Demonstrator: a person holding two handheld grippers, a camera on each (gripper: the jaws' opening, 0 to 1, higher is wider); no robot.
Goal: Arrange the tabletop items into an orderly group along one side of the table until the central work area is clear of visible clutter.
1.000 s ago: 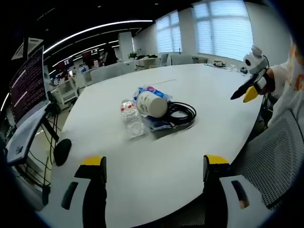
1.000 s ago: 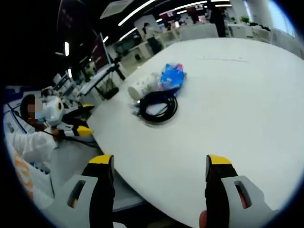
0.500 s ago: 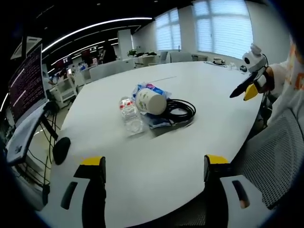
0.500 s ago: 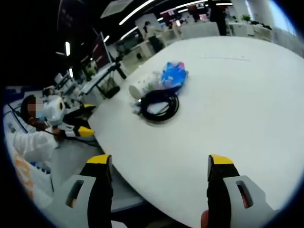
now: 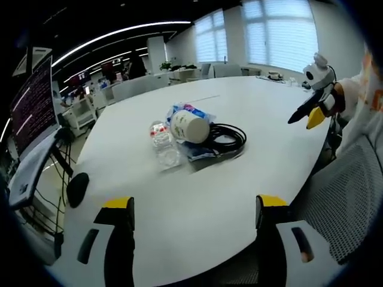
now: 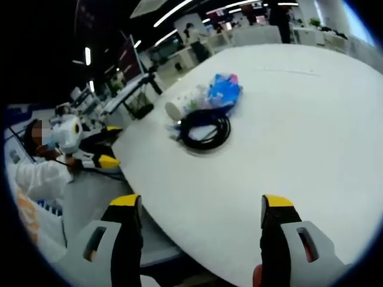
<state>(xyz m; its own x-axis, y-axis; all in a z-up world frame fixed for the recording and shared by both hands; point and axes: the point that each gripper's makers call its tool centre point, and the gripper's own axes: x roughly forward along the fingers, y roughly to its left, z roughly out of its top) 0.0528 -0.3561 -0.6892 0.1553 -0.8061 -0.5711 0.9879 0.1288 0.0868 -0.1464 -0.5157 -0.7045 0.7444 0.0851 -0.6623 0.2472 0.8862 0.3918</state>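
A small heap lies mid-table on the big white table (image 5: pixel 197 197): a white paper cup (image 5: pixel 190 128) on its side, a crushed clear water bottle (image 5: pixel 163 146), a blue packet (image 5: pixel 187 111) and a coil of black cable (image 5: pixel 226 139). My left gripper (image 5: pixel 190 216) stands open over the near edge, well short of the heap. In the right gripper view the same cable coil (image 6: pixel 204 129), blue packet (image 6: pixel 224 91) and cup (image 6: pixel 179 107) lie further along the table (image 6: pixel 299 137); my right gripper (image 6: pixel 200 214) is open and holds nothing. The right gripper (image 5: pixel 312 110) also shows at the table's right edge, the left gripper (image 6: pixel 102 156) at the left.
A monitor (image 5: pixel 35 107) on a stand and a black cable mass stand left of the table. A mesh chair (image 5: pixel 347 185) sits at the right edge. A person in white (image 6: pixel 36 179) sits beside the table. Office desks and windows lie beyond.
Both views have shifted slightly with the hands. The heap has not moved and both grippers stay open.
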